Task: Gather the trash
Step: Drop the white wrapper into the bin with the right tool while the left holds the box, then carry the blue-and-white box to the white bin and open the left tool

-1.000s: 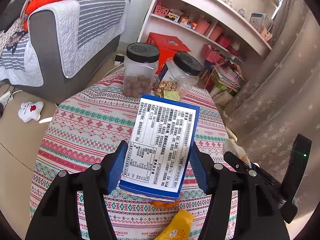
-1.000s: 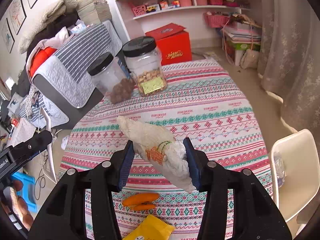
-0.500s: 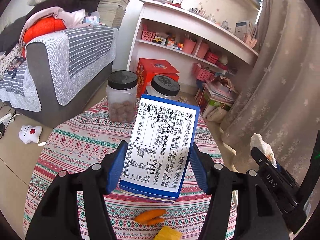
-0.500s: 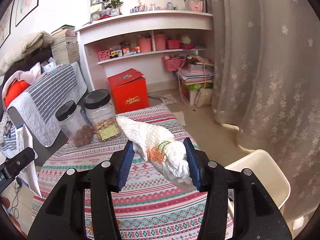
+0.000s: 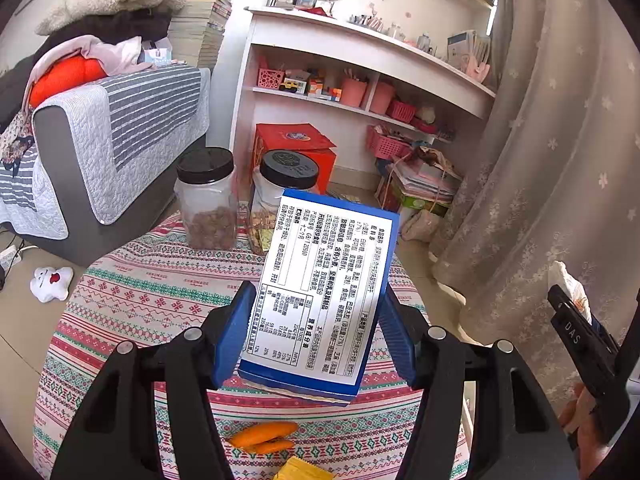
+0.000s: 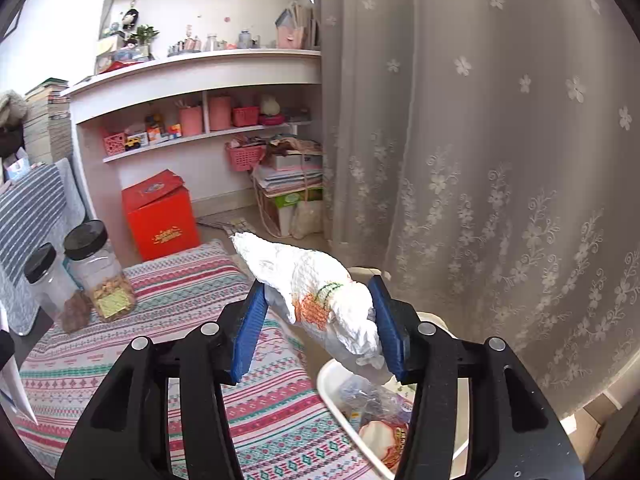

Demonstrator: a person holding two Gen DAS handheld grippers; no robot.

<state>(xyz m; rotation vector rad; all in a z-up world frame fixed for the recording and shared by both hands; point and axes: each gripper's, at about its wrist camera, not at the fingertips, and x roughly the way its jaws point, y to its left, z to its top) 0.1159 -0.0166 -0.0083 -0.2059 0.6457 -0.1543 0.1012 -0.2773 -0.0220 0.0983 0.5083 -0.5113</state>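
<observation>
Nearest, the right gripper [image 6: 318, 330] had its blue jaws clamped on one crumpled white paper towel [image 6: 316, 292] with an orange print, held in the air just above the white bin [image 6: 332, 392], which already contained wrappers. The step in hand looked like the drop: the jaws would need to part with the towel over the bin's opening, since it stood right beside the table edge.

The left gripper [image 5: 314, 328] had its jaws clamped on one blue box [image 5: 324, 296], label side up, held above the round table [image 5: 140, 292] with its striped cloth. The box would probably have to be carried across to the bin afterwards.

On the cloth below lay two orange peel pieces [image 5: 262, 436] and one yellow wrapper [image 5: 302, 471], seemingly yet to be collected.

Farther back stood two black-lidded jars [image 5: 208, 200], one showing brown contents, one paler.

Beyond, one red carton [image 6: 162, 216] sat on the floor below white shelves [image 6: 200, 76].
</observation>
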